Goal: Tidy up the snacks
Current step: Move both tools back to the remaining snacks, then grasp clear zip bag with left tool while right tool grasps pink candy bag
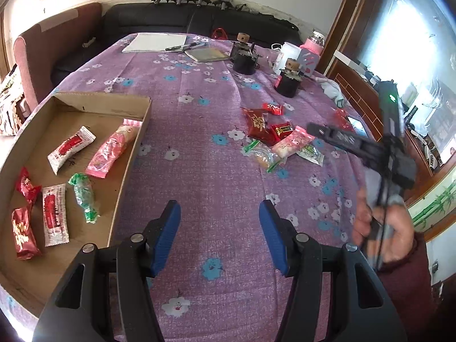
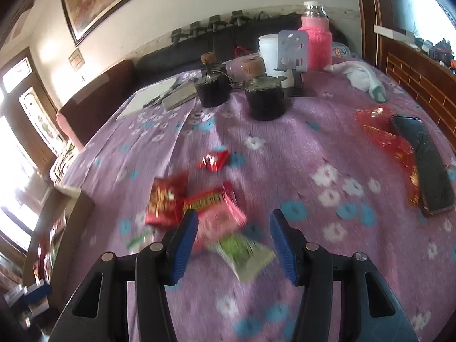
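The loose snack pile, red, pink and green packets, lies on the purple flowered tablecloth at about two o'clock from the left gripper. Six packets lie in the cardboard tray at nine o'clock. Both the left gripper and the right gripper stand wide apart, empty; the pile's pink packet shows blurred between the right fingers.

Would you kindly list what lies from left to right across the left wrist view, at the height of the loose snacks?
Brown cardboard tray holding sorted snacks → bare stretch of purple flowered tablecloth → loose pile of red, pink and green snack packets → black right gripper, held in the person's hand.
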`<state>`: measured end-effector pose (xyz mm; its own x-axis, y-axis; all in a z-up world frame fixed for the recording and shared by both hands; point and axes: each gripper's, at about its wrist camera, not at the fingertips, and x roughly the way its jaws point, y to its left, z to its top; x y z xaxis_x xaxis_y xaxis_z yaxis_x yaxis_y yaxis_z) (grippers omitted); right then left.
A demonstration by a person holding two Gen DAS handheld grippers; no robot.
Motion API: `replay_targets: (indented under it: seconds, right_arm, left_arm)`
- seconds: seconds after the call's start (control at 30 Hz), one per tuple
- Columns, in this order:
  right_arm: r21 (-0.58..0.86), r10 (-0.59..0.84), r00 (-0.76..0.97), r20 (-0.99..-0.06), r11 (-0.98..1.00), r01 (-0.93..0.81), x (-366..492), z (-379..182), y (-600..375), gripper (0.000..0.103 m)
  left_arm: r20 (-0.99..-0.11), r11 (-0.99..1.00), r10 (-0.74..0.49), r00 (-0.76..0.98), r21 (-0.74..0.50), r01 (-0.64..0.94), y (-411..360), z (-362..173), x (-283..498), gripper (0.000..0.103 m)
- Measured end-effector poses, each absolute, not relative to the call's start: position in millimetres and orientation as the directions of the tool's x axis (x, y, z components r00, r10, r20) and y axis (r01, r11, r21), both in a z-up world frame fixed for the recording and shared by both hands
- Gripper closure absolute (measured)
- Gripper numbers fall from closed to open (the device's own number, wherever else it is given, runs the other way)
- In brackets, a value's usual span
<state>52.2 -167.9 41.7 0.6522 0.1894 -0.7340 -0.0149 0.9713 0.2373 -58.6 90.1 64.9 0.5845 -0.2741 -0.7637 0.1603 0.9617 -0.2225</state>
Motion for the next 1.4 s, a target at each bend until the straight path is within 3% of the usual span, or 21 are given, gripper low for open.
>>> replay_targets:
  seconds: [0.1, 0.17, 0.23, 0.4, 0.5, 0.57, 0.63, 0.77, 0.9, 1.07, 1.4]
  right_arm:
    - [0.222, 0.203, 0.621, -0.757, 0.974, -0.048, 69.6, 35.6, -153.8, 0.058]
    - [0.185, 0.208, 0.592, -0.779, 0.978, -0.099, 71.6, 31.9, -140.2, 0.073]
    - [0.181, 0.250, 0.552, -0.795, 0.967, -0.177, 63.6, 27.7, -124.9, 0.076]
    - [0.148, 0.314, 0.458, -0.832, 0.920, -0.363, 21.0, 20.5, -97.2, 0.075]
    - [0.133, 0.286, 0.478, -0.830, 0.935, -0.328, 2.2, 22.9, -101.8, 0.071]
    - [0.188, 0.308, 0.504, -0.807, 0.943, -0.275, -1.5, 26.9, -111.1, 0.044]
    - [0.262, 0.353, 0.521, -0.777, 0.934, -0.243, -2.0, 30.3, -115.7, 0.032]
    - [0.306, 0.341, 0.526, -0.779, 0.939, -0.155, 15.8, 32.6, -103.9, 0.032]
    - [0.224, 0.236, 0.527, -0.816, 0.971, -0.088, 34.8, 28.0, -74.6, 0.033]
    - [0.064, 0.088, 0.522, -0.848, 0.996, -0.064, 40.5, 15.0, -53.4, 0.055]
    - [-0.003, 0.035, 0.527, -0.849, 0.997, -0.072, -10.2, 14.3, -115.7, 0.056]
  left_arm:
    - [-0.763, 0.962, -0.272, 0.586, -0.222, 0.158, 91.8, 65.5, -57.8, 0.047]
    - [-0.763, 0.962, -0.271, 0.587, -0.228, 0.148, 96.4, 65.9, -57.2, 0.047]
    - [-0.761, 0.963, -0.269, 0.590, -0.233, 0.138, 100.8, 66.1, -56.6, 0.047]
    - [-0.757, 0.959, -0.279, 0.591, -0.250, 0.133, 107.3, 66.6, -55.8, 0.047]
    - [-0.753, 0.954, -0.294, 0.589, -0.268, 0.133, 107.8, 66.4, -53.9, 0.047]
    - [-0.742, 0.947, -0.312, 0.593, -0.297, 0.125, 110.2, 67.1, -53.2, 0.047]
    - [-0.734, 0.940, -0.326, 0.596, -0.321, 0.119, 113.2, 68.3, -53.2, 0.047]
    - [-0.721, 0.940, -0.316, 0.617, -0.327, 0.098, 118.8, 73.2, -58.1, 0.047]
    - [-0.715, 0.941, -0.305, 0.628, -0.328, 0.084, 126.4, 77.4, -62.6, 0.047]
    - [-0.719, 0.936, -0.322, 0.616, -0.341, 0.092, 127.1, 81.3, -57.5, 0.047]
    - [-0.776, 0.948, -0.318, 0.545, -0.272, 0.167, 80.3, 58.3, -30.9, 0.047]
